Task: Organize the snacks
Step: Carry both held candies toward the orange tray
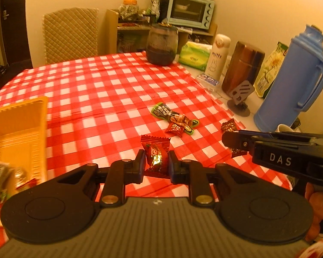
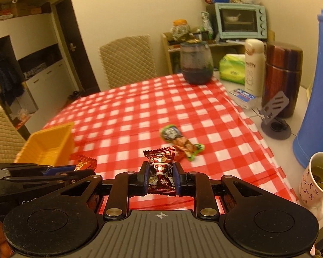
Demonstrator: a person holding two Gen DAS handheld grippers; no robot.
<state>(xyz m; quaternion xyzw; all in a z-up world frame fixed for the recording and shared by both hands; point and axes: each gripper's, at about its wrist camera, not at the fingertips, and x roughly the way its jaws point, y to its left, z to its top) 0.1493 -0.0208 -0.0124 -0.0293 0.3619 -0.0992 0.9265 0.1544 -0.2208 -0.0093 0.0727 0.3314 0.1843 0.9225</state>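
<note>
Holding: your left gripper is clamped on a bright red candy across its fat middle; your right gripper pinches a dark red candy the same way.
Feel: both look feather-light, crinkly foil over a small lump, so probably slick. Mid-body is the spot; twisted ends would likely slide out.
Left on the cloth: a green-edged snack pack and a small red candy touching it, ahead of your left gripper and a bit right.
Drop zone: yellow tray just left of your left gripper, a few wrappers already in its near end.
Watch: full mug close on your right gripper's right.
</note>
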